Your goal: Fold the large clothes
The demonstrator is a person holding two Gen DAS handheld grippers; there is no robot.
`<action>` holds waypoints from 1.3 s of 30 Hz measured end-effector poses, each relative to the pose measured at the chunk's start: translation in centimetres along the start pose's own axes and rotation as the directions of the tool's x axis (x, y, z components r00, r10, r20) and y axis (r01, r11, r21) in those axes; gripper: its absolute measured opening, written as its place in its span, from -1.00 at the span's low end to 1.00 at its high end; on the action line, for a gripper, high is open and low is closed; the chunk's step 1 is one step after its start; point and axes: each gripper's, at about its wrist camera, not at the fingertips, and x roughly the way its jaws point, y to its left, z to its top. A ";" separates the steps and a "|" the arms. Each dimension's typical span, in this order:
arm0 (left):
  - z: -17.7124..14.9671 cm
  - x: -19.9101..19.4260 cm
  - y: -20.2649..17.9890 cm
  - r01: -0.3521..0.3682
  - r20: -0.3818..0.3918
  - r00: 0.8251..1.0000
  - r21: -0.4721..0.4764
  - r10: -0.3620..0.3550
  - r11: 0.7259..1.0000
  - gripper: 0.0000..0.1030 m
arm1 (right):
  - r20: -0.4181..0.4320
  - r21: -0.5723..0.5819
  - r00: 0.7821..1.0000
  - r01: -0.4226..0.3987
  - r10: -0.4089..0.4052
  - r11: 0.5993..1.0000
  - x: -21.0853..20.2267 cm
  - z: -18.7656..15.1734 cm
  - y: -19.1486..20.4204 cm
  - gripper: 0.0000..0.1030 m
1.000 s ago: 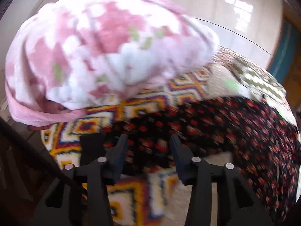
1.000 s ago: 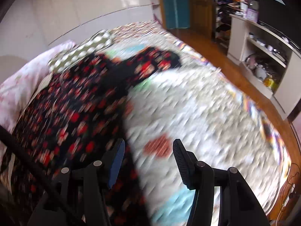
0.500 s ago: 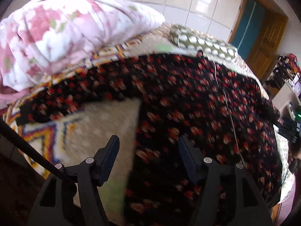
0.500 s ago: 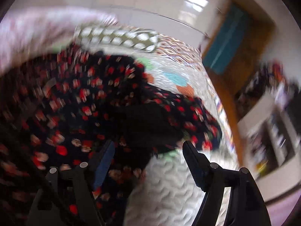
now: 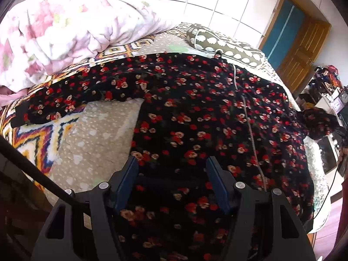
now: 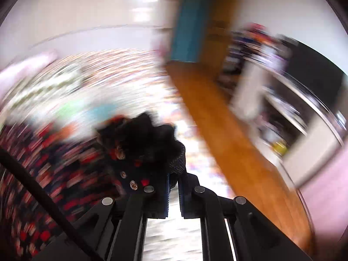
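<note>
A large black garment with red flowers (image 5: pixel 206 117) lies spread over the bed, one sleeve stretched to the left. My left gripper (image 5: pixel 171 165) is open and hovers over the garment's near part, jaws wide apart, holding nothing. In the right wrist view, my right gripper (image 6: pixel 173 171) is shut on a bunched end of the same garment (image 6: pixel 143 139), which trails down to the left. That view is heavily blurred by motion. The bunched end also shows at the right in the left wrist view (image 5: pixel 317 119).
A pink floral duvet (image 5: pixel 65 26) is heaped at the bed's far left. A dotted pillow (image 5: pixel 219 43) lies at the far edge. A patterned bedspread (image 5: pixel 39 139) covers the bed. A wooden floor (image 6: pixel 228 130), door (image 5: pixel 302 52) and white shelves (image 6: pixel 293 117) are to the right.
My right gripper has closed on the garment's end and is lifting it while swinging right. My left gripper has moved right and over the garment, still open.
</note>
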 end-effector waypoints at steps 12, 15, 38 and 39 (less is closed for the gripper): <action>-0.8 -2.0 -0.4 0.054 0.043 0.998 0.010 -0.054 0.998 0.22 | -0.010 0.207 0.993 0.116 -0.116 0.971 -3.3 3.8 -7.2 -0.89; -1.2 -3.2 0.2 0.050 0.074 0.996 0.017 -0.051 0.999 0.22 | 0.025 0.136 0.999 -0.026 0.023 0.990 -6.0 4.4 -1.3 -0.88; -5.5 -9.3 16.5 -0.011 0.172 0.984 -0.226 0.051 0.974 0.25 | -0.380 -0.334 0.734 -0.676 0.562 0.657 -13.4 -13.2 55.7 -0.87; -5.5 -9.3 16.8 -0.006 0.176 0.983 -0.234 0.049 0.972 0.25 | -0.380 -0.366 0.739 -0.673 0.557 0.643 -13.9 -14.1 56.3 -0.87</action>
